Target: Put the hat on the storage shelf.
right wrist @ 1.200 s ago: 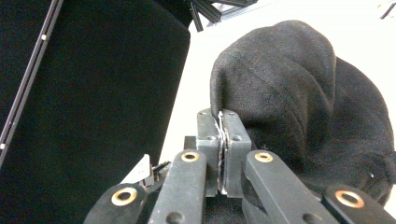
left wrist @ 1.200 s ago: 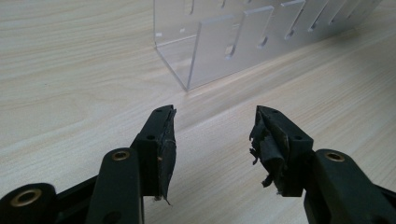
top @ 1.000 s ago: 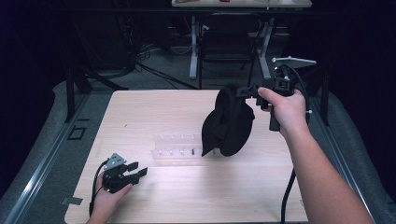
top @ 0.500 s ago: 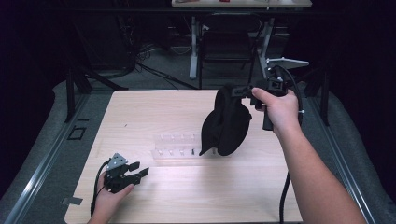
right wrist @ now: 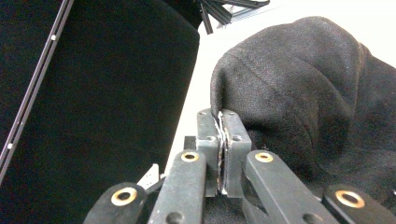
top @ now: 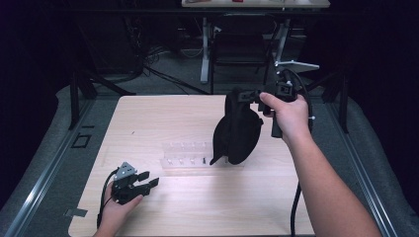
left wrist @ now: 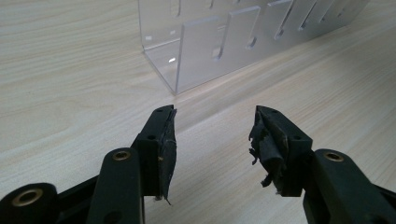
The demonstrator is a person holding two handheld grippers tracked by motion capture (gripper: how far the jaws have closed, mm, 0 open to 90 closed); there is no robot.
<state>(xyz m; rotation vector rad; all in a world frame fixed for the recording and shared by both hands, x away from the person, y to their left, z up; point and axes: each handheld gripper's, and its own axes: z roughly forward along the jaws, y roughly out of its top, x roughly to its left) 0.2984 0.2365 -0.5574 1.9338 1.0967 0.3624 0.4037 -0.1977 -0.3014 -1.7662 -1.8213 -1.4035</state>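
Observation:
A black cloth bag (top: 238, 129) hangs in the air above the table's middle right, its lower end just over the wood. My right gripper (top: 247, 95) is shut on the bag's top edge; in the right gripper view the jaws (right wrist: 222, 122) pinch the black fabric (right wrist: 299, 88). A clear acrylic rack (top: 190, 155) with slotted dividers lies on the table left of the bag. My left gripper (top: 148, 179) rests low at the front left, open and holding nothing. In the left gripper view its jaws (left wrist: 212, 135) point at the rack's near corner (left wrist: 187, 56), a short way off.
The light wooden table (top: 148, 118) has dark floor and metal rails on both sides. Desk legs and cables (top: 207, 44) stand beyond the far edge. My right forearm (top: 321, 177) crosses the table's right side.
My right gripper has lifted the bag a little higher and shifted it slightly toward the far side. The left gripper has barely moved.

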